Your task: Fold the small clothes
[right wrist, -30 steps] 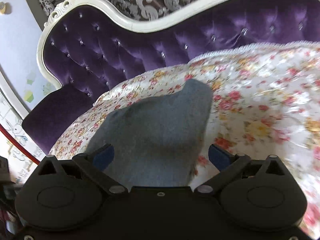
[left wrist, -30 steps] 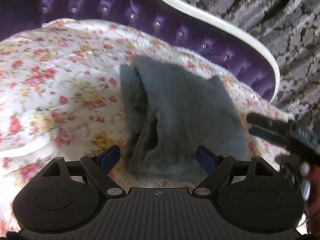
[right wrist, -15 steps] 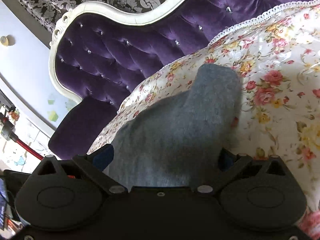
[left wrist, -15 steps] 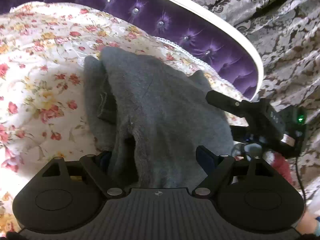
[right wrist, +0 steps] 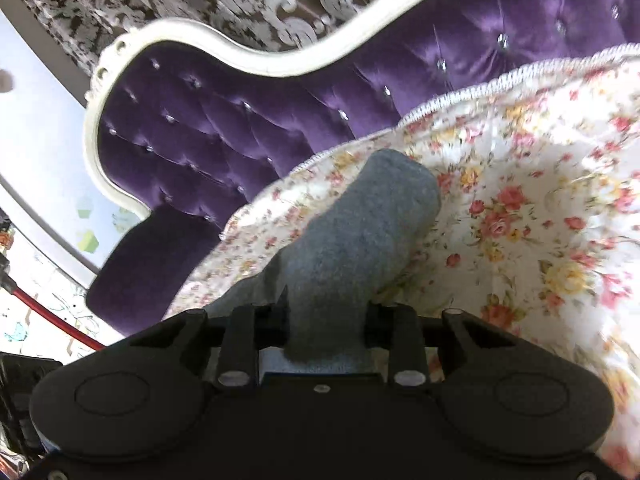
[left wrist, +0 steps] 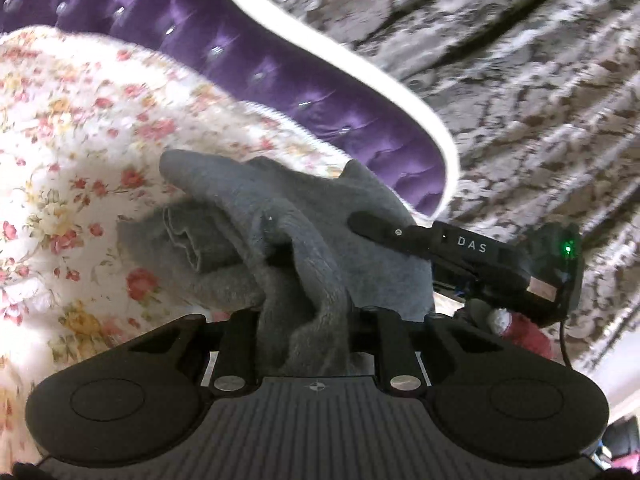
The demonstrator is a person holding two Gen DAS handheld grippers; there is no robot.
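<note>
Two claws pinch one soft grey fleece garment (left wrist: pixel 344 232) on the flowery bedspread (left wrist: pixel 60 152). The left gripper (left wrist: pixel 306 320) squeezes a bunched fold near the camera. The right gripper (right wrist: pixel 326 320) squeezes another part, the purple buttoned headboard (right wrist: pixel 224 136) far behind.

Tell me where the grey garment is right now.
The grey garment lies bunched on the floral cover in front of the purple sofa back, pinched near its close edge by the left gripper and the right gripper.
</note>
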